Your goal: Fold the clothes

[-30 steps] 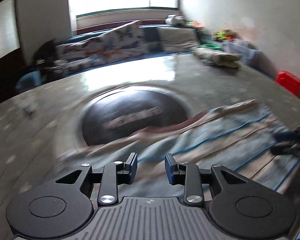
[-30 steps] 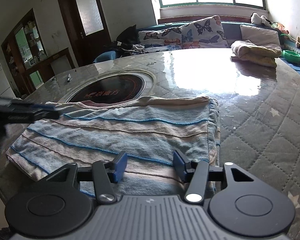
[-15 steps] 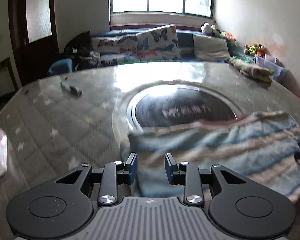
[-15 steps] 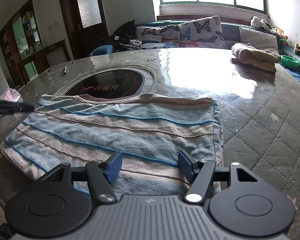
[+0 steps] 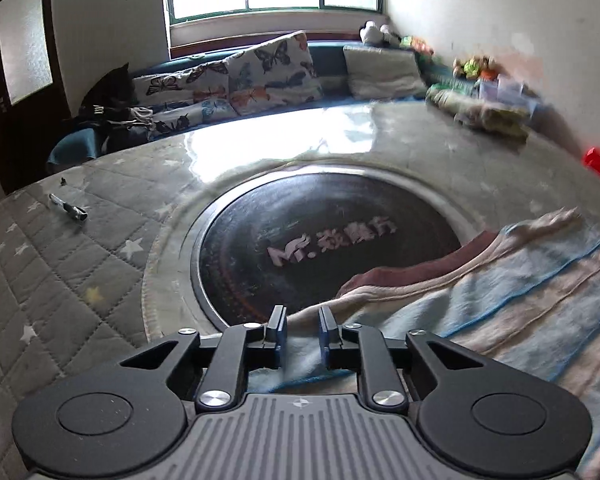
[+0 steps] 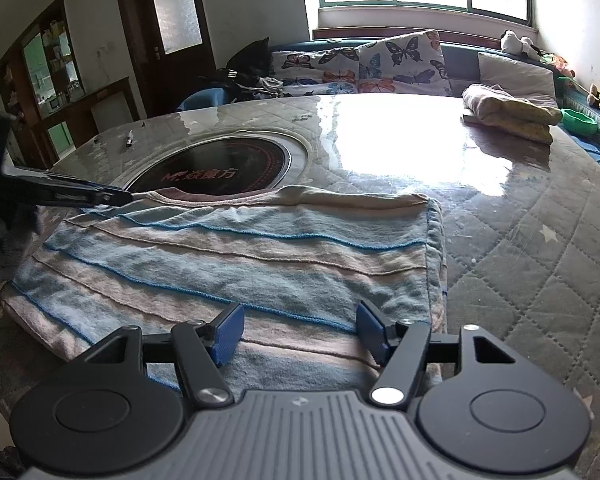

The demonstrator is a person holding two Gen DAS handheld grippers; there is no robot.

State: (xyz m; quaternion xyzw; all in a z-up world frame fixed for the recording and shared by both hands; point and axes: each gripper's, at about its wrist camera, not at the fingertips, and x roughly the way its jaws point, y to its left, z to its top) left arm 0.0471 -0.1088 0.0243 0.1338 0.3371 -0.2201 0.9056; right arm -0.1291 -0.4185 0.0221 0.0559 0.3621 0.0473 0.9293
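A folded garment with blue and pale pink stripes (image 6: pixel 236 264) lies flat on the quilted table, its far edge at the dark round hob. In the left wrist view the garment (image 5: pixel 500 288) fills the lower right. My left gripper (image 5: pixel 299 330) sits at the garment's far left corner, jaws a narrow gap apart with cloth edge showing between them. It shows from the side in the right wrist view (image 6: pixel 112 198), tips at that corner. My right gripper (image 6: pixel 298 334) is wide open, low over the garment's near edge, holding nothing.
The dark round hob (image 5: pixel 324 240) is set in the table's middle. A black marker (image 5: pixel 68 211) lies at the far left. A folded pile of clothes (image 6: pixel 508 114) sits at the far right. A sofa with butterfly cushions (image 6: pixel 364 64) stands behind the table.
My left gripper swung out to the left, then came back down to the garment's far left corner. My right gripper opened a little wider and stayed over the near edge.
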